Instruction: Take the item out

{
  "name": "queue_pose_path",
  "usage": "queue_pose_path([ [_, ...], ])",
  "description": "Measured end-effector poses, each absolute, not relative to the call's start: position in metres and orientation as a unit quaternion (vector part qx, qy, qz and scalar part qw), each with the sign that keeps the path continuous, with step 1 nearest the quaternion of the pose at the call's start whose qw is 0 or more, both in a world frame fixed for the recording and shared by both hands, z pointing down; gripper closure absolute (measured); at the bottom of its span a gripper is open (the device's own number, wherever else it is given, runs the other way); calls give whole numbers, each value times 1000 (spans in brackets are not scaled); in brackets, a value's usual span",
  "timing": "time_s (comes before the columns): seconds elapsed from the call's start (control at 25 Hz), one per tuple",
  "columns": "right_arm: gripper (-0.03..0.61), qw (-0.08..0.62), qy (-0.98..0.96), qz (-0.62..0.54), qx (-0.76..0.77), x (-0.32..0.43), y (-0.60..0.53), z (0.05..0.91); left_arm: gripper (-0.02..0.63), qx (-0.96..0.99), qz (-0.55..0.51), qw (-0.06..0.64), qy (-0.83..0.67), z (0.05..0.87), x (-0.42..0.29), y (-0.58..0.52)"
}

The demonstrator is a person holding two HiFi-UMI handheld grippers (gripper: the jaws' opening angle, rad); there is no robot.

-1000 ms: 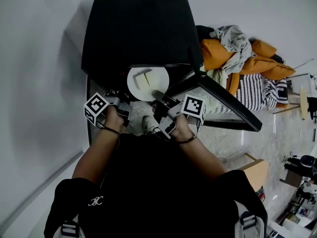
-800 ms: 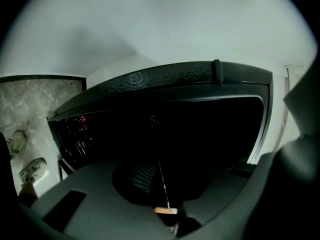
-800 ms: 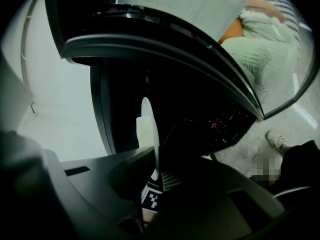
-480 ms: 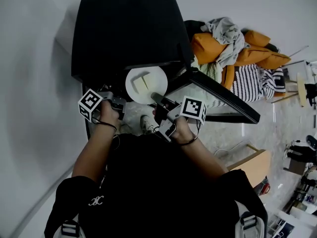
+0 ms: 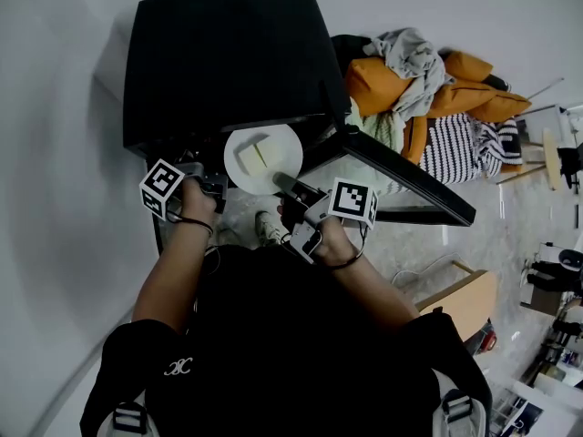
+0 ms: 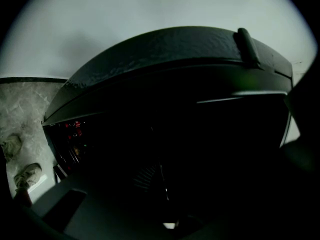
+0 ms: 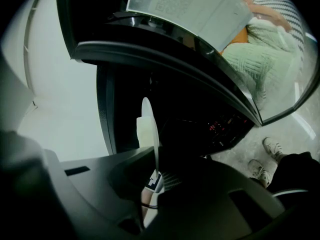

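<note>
Though hard to identify for sure, looks like a white plate (image 5: 287, 153) carrying two pale blocks (image 5: 250, 157), sitting right at the mouth of a black microwave (image 5: 228, 53), partly inside and partly poking out toward the person. Pinched at the near rim by the right gripper (image 5: 282, 182), jaws narrow and clamped on the plate's edge, probably to slide it out level without tipping the blocks off. Shows up edge-on in the right gripper view, so a proper side grip on the rim. Left gripper (image 5: 219, 188) parked just left of the plate at the opening, apparently not touching it. Very dark in its own view, but seems closed up with nothing between the jaws, maybe just waiting to steady things. Door (image 5: 401, 176) swung wide to the right, well out of the way. Guessing about midway through the job, with a straight pull back needed next. No telling what the microwave stands on. Below, pale marbled floor (image 5: 428, 244) and a pair of shoes (image 5: 271, 228). Off to the right, a heap of orange cushions and clothes (image 5: 428, 80), and on the left a plain light wall (image 5: 55, 107).
</note>
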State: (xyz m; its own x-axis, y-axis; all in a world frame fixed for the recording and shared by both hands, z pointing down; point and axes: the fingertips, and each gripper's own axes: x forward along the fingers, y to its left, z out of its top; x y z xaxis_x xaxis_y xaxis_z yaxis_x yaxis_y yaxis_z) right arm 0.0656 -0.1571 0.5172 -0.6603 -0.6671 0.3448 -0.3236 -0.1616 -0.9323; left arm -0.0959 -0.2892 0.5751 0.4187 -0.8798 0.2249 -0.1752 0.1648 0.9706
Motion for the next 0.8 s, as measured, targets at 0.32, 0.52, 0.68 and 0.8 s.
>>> queue_pose_path([
  [0.32, 555, 138, 627, -660, -390, 64, -156, 516, 566, 598, -279, 590, -464, 573, -99, -293],
  [0.52, 555, 133, 630, -659, -388, 65, -157, 521, 561, 620, -254, 570, -476, 572, -100, -292],
  [0.68, 555, 136, 625, -663, -389, 65, -157, 520, 513, 624, -249, 567, -476, 566, -97, -282],
  [0.8, 555, 142, 624, -664, -386, 64, -157, 519, 503, 636, -232, 563, -474, 564, -93, -267],
])
